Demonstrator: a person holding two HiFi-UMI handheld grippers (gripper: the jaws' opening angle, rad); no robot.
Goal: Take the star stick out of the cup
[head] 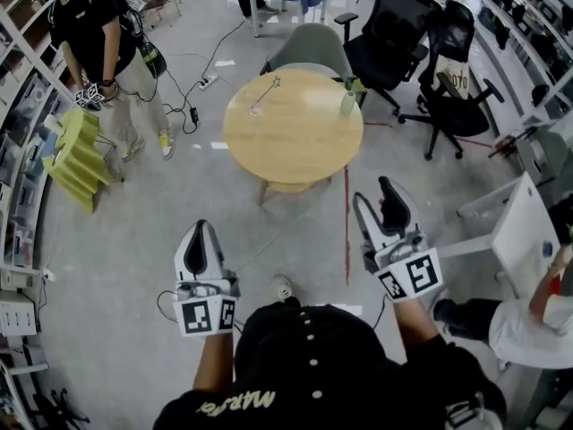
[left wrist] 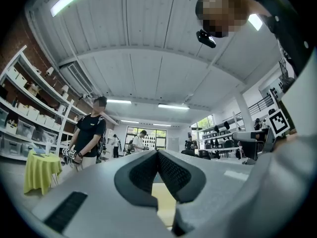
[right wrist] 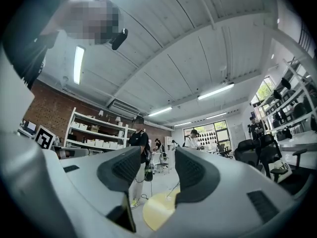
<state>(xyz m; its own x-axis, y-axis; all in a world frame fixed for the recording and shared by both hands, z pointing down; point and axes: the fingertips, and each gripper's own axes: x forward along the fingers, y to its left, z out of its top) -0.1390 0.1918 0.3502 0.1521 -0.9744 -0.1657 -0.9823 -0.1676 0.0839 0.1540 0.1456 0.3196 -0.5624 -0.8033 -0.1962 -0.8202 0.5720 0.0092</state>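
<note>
Star stick leaning in small cup.

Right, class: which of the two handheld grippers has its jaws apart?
The right gripper: its dark padded jaws stand apart, the round wooden table showing between them. The left gripper has jaws that meet at their tips.

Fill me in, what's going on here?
A person stands back from the round table, a gripper in each hand, neither touching anything. The left gripper has its jaws together, the right gripper has them apart, and both are empty. The star stick is at the table's far left part, with a small greenish container near its far right edge. Whether the stick stands in a cup is too small to tell.
</note>
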